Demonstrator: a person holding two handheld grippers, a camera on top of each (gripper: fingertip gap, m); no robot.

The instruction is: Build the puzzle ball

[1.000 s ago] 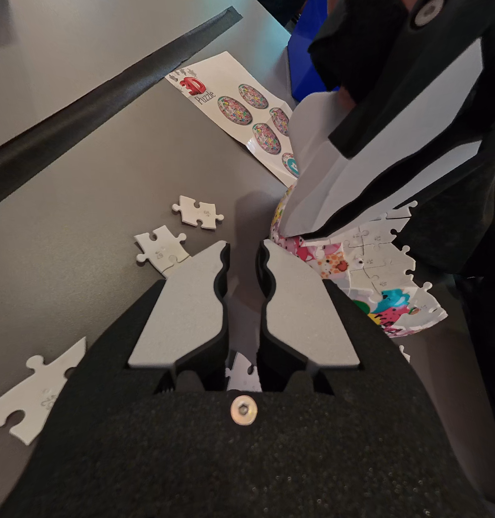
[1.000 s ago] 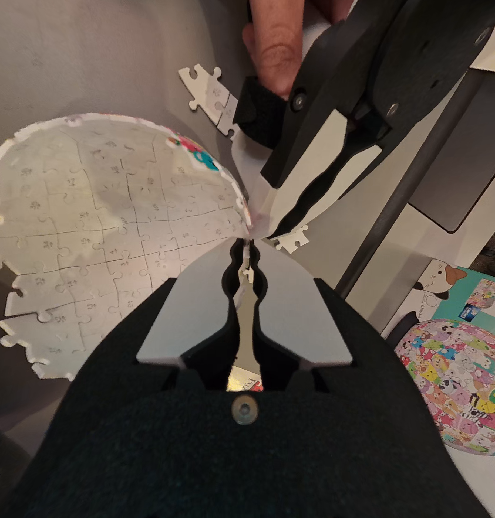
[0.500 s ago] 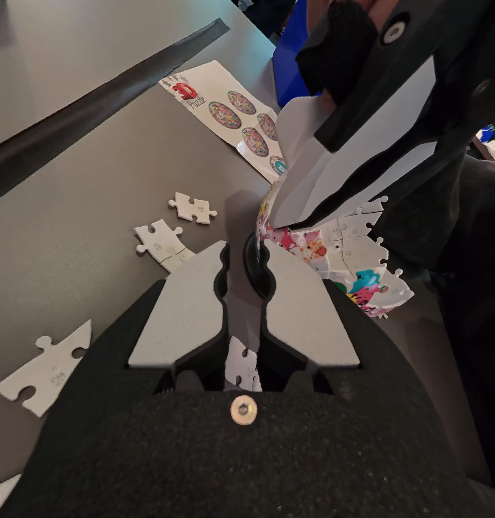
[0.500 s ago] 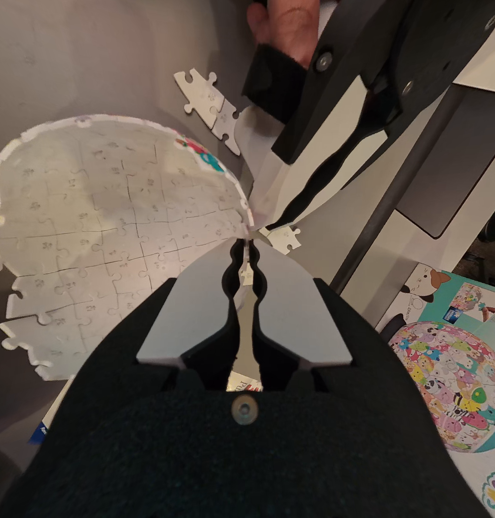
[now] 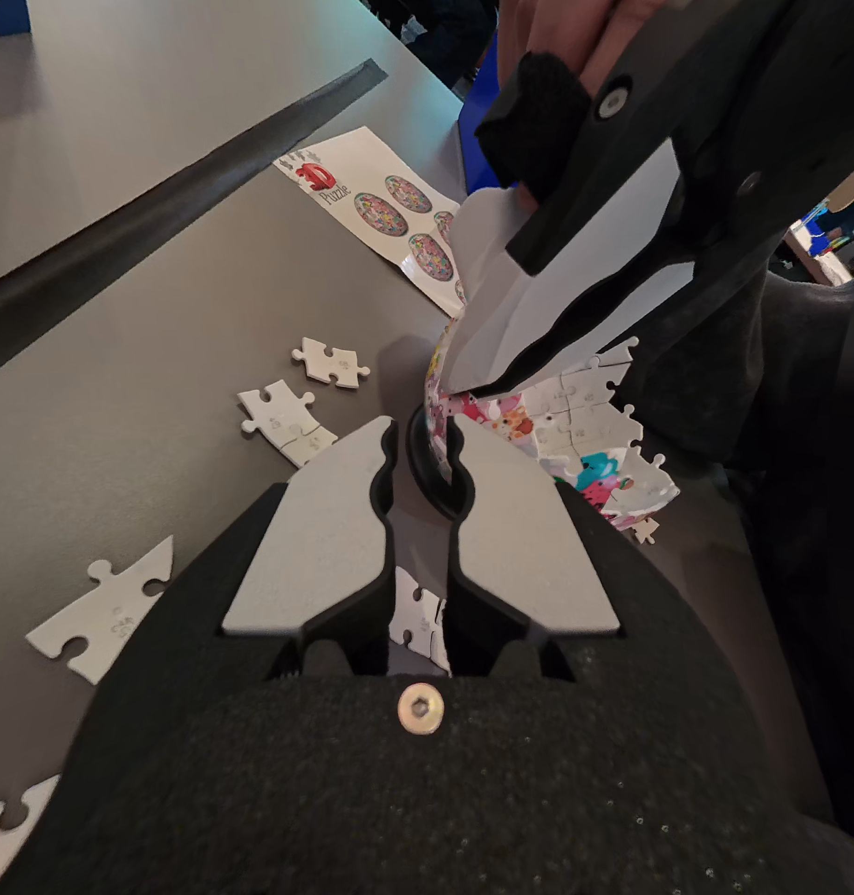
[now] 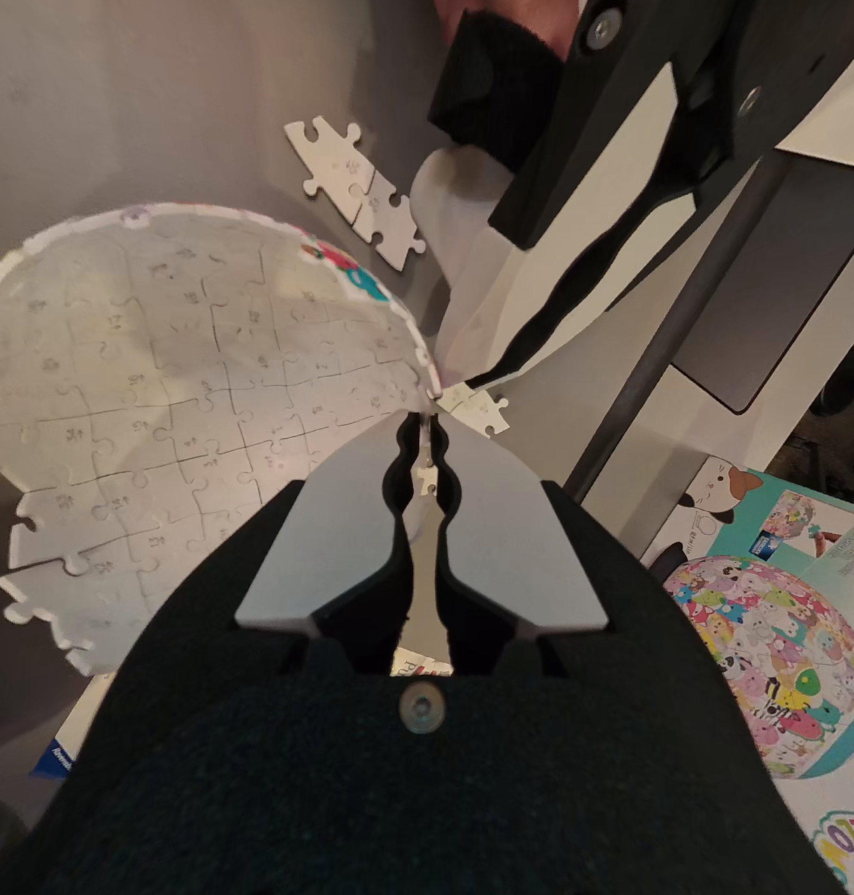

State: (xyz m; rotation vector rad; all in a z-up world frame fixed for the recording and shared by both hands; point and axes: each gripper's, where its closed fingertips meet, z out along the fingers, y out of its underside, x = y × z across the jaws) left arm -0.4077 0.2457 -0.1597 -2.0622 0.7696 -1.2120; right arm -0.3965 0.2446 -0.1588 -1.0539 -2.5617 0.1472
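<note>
Grey table [image 5: 124, 460] holds loose pieces [image 5: 330, 362]; right tongs [image 6: 424, 421] grip shell rim [image 6: 422, 358]; left tongs [image 5: 422, 436] gape.

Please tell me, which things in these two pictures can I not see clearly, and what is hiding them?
- Left wrist view: the black stand under the half ball is mostly hidden by the left gripper.
- Left wrist view: a loose piece shows only between the fingers.
- Right wrist view: the piece in the right gripper is seen edge-on; its picture side is hidden.
- Right wrist view: the box is cut off by the right edge.

printed writing on leaflet [image 5: 366, 203], box [image 6: 797, 581], piece backs [image 6: 173, 387].
</note>
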